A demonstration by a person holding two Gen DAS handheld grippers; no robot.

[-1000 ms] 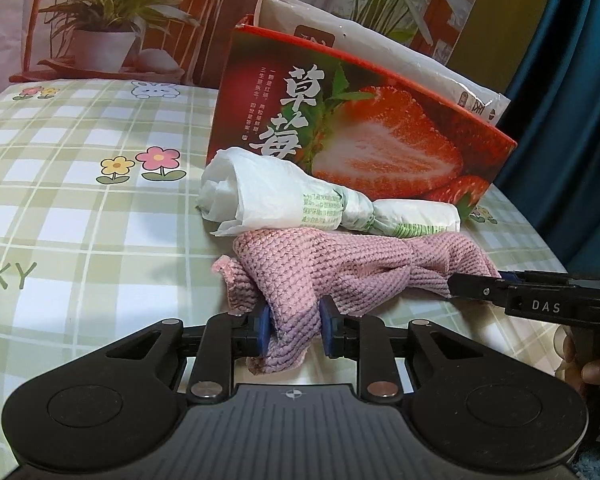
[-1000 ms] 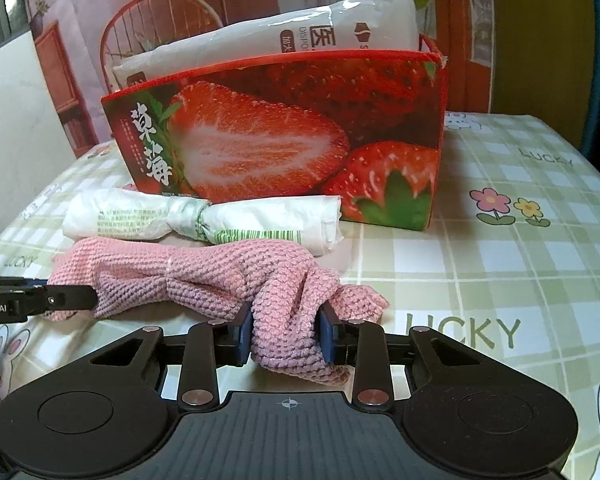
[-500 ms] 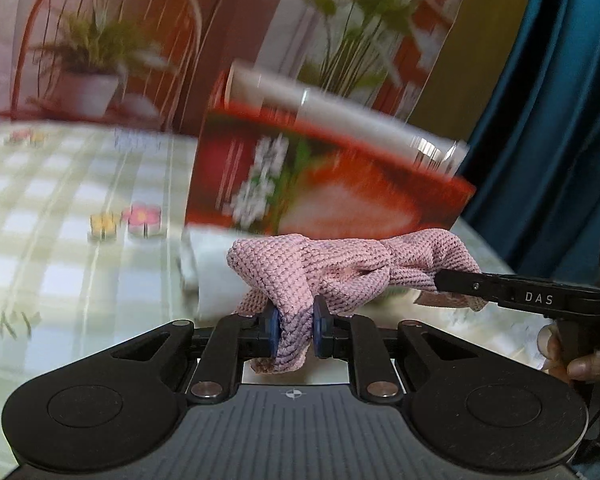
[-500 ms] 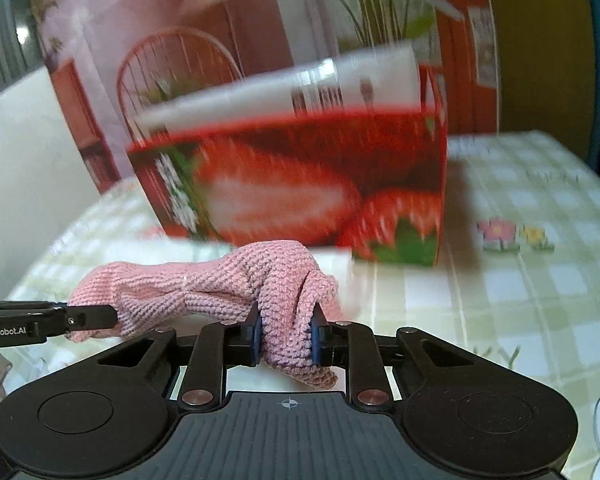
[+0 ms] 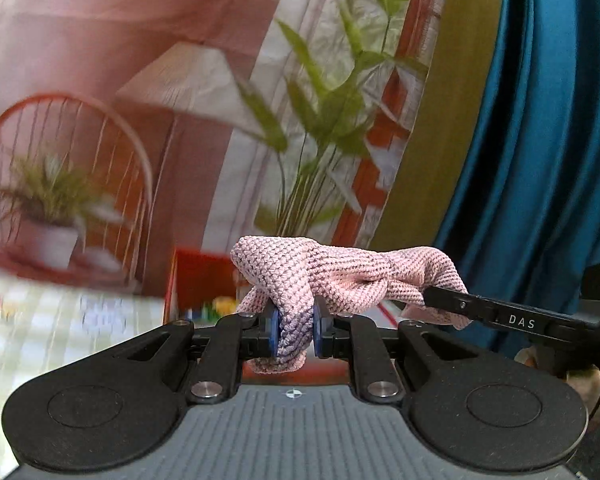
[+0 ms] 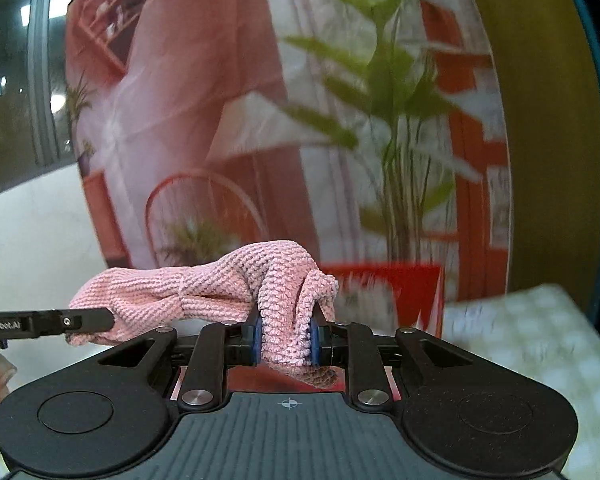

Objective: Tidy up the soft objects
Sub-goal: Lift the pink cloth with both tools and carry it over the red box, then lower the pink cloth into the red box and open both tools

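Observation:
A pink knitted cloth hangs stretched in the air between both grippers. My left gripper is shut on one end of it. My right gripper is shut on the other end, where the cloth bunches between the fingers. In the left wrist view the right gripper's finger shows at the cloth's far end. The red strawberry box lies low behind the cloth; it also shows in the right wrist view. The white plastic bags are hidden.
The checked tablecloth shows at lower left, and at lower right in the right wrist view. A printed backdrop with plants and a chair stands behind. A blue curtain hangs to the right.
Both grippers have lifted the pink cloth off the table, well above the white bags, up to the level of the box's top. The views are blurred by the motion.

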